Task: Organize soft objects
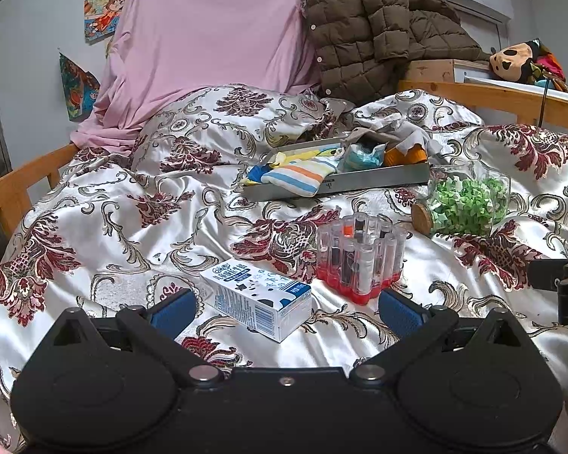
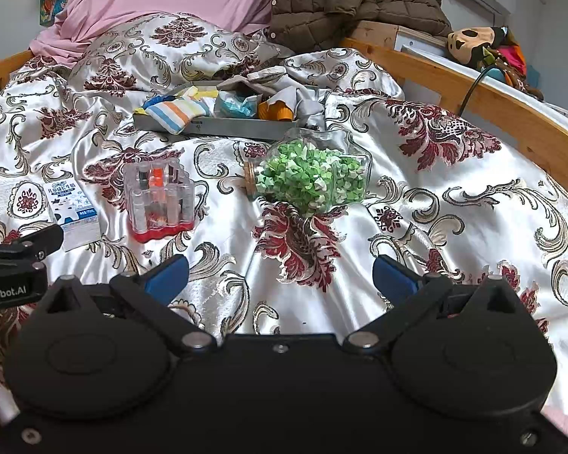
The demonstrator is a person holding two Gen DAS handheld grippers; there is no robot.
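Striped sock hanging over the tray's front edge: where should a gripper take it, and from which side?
Grip the striped sock at its free end draped over the tray front wall, coming from the near side; that overhanging fold is clear of the other cloths and probably pinchable.

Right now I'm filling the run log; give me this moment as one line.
left claw: open, empty | right claw: open, empty | tray: holds striped sock | milk carton: near left claw

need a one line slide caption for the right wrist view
Open right gripper above a floral satin bedspread, facing a toppled glass jar of green paper stars and a grey metal tray of socks.
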